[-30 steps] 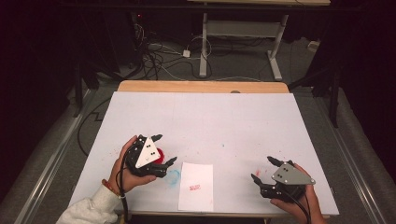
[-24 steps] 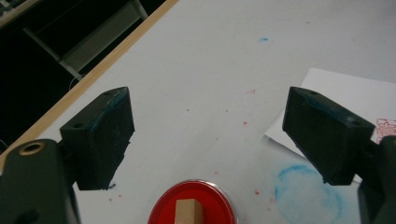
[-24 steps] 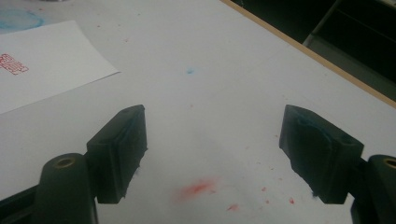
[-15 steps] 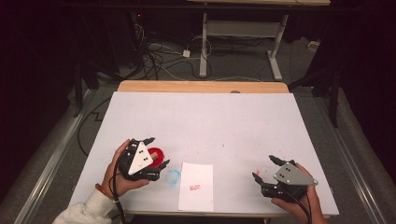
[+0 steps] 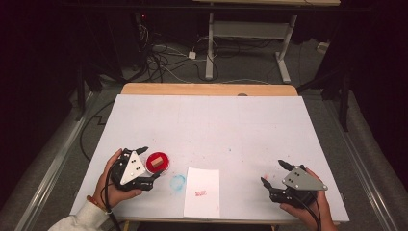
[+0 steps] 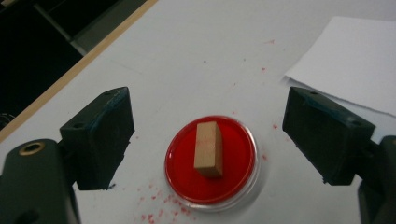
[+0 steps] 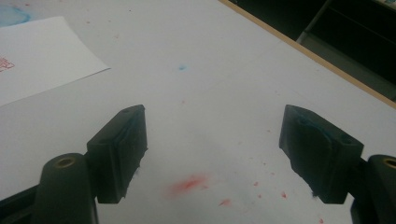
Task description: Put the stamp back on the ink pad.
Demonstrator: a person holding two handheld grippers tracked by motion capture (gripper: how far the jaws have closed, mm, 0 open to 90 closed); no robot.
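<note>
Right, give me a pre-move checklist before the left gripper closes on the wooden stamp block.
1. Left gripper open wide enough: ok.
2. Wooden block between the jaws, untouched: ok.
3. Block standing in the red ink dish: ok.
4. Paper sheet flat beside the dish, already bearing a red mark: ok.
5. Right gripper open, apart from the paper: ok.
6. Ink on the block's underside: cannot tell.

Left hand-held gripper (image 5: 148,163): held in the left hand (image 5: 111,180) at the near left part of the surface (image 5: 216,125), jaws spread wide and empty, pointing away from the person and toward the surface's right. Right hand-held gripper (image 5: 273,173): held in the right hand (image 5: 308,204) at the near right corner of the surface, jaws spread wide, empty, angled toward the surface's left.
</note>
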